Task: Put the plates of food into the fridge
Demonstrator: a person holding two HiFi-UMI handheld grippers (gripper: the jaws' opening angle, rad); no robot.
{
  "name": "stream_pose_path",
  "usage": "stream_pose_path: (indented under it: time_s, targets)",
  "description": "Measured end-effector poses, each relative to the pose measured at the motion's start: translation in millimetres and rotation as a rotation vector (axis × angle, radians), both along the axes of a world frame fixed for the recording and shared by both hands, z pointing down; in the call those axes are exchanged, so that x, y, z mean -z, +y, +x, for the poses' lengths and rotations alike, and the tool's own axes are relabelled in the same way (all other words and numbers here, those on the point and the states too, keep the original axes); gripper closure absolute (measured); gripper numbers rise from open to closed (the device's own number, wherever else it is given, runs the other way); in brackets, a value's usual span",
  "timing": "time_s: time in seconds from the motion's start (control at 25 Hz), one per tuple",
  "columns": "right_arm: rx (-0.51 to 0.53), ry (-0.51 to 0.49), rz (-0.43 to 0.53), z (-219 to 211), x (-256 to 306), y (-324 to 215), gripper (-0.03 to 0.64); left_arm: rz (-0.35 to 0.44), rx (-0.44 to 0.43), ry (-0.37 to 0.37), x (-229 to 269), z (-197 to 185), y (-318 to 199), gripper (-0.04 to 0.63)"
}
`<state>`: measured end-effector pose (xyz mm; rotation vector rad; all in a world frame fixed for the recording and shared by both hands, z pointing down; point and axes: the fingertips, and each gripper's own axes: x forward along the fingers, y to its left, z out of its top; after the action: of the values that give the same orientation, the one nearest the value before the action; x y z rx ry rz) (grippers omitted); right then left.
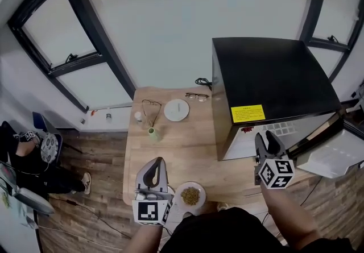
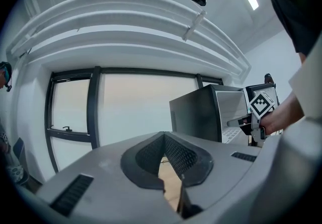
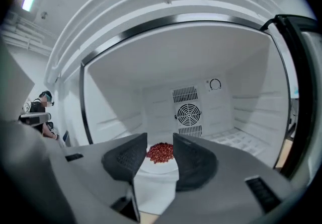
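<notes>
Your right gripper [image 3: 160, 141] holds its ribbed dark jaws apart; between them, a round white plate [image 3: 157, 165] of red grains lies on the smooth white floor of the fridge [image 3: 226, 112]. The jaws of your left gripper [image 2: 163, 135] are together, empty. A second plate [image 1: 179, 195], with brown crumbs, sits at 6 o'clock on the wooden table [image 1: 187, 149].

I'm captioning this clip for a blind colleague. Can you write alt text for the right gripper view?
A white plate of small red food sits inside an open white fridge, seen between the two dark fingers of the right gripper, which stand apart. A round fan grille is on the fridge's back wall.
</notes>
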<state>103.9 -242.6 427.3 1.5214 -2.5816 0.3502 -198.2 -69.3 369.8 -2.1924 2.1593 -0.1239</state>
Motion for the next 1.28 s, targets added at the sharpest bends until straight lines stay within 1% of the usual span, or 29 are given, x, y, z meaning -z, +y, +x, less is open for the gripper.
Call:
stream_pose_path:
  time_s: [0.08, 0.16, 0.24, 0.36, 0.48, 0.52, 0.64, 0.68, 0.76, 0.8, 0.84, 0.92, 1.08, 1.2, 1.28]
  targets:
    - [0.014, 0.016, -0.026, -2.1, -14.5, 18.4, 0.449, 0.001, -0.003, 0.003, -0.6, -4.9, 10.4, 0.592]
    - [0.026, 0.011, -0.066, -8.7, -29.9, 36.6, 0.46, 0.008, -0.004, 0.001, -1.9, -14.5, 20.6, 0.592]
    - [0.064, -0.001, -0.113, -22.4, -47.3, 58.7, 0.462, 0.004, 0.007, 0.009, -7.1, -26.1, 33.7, 0.592]
    - [0.13, -0.039, -0.211, -43.4, -79.0, 98.8, 0.465, -0.052, 0.022, 0.027, -24.5, -38.0, 57.2, 0.592]
    - [0.189, -0.094, -0.317, -68.1, -109.4, 136.6, 0.465, -0.061, 0.021, 0.038, -38.1, -51.0, 74.4, 0.592]
    - [0.212, -0.103, -0.344, -76.9, -118.1, 148.3, 0.465, -0.08, 0.023, 0.043, -43.8, -56.0, 79.5, 0.592]
    - [0.271, -0.088, -0.397, -95.0, -139.9, 178.9, 0.465, -0.158, 0.007, 0.054, -61.2, -61.1, 92.9, 0.592]
    - [0.278, -0.088, -0.412, -98.1, -145.9, 185.8, 0.465, -0.16, -0.007, 0.058, -63.1, -59.1, 94.8, 0.592]
    - [0.276, -0.111, -0.449, -102.6, -157.6, 198.4, 0.465, -0.118, -0.033, 0.084, -59.8, -54.1, 95.6, 0.592]
    - [0.271, -0.13, -0.472, -104.6, -164.1, 206.0, 0.465, -0.101, -0.045, 0.088, -59.2, -53.0, 96.5, 0.592]
    - [0.264, -0.148, -0.498, -106.4, -171.4, 214.6, 0.465, -0.097, -0.057, 0.074, -60.6, -53.1, 98.3, 0.592]
    - [0.25, -0.178, -0.55, -108.6, -188.2, 233.2, 0.465, -0.113, -0.083, 0.034, -65.9, -53.3, 102.4, 0.592]
    - [0.176, -0.261, -0.679, -105.0, -228.6, 267.4, 0.465, -0.136, -0.114, 0.054, -69.9, -48.4, 108.6, 0.592]
    - [0.096, -0.318, -0.768, -100.7, -259.2, 286.9, 0.465, -0.15, -0.108, 0.047, -73.0, -53.7, 118.5, 0.592]
    - [0.071, -0.341, -0.802, -99.1, -272.3, 295.9, 0.465, -0.156, -0.106, 0.035, -73.9, -55.7, 125.6, 0.592]
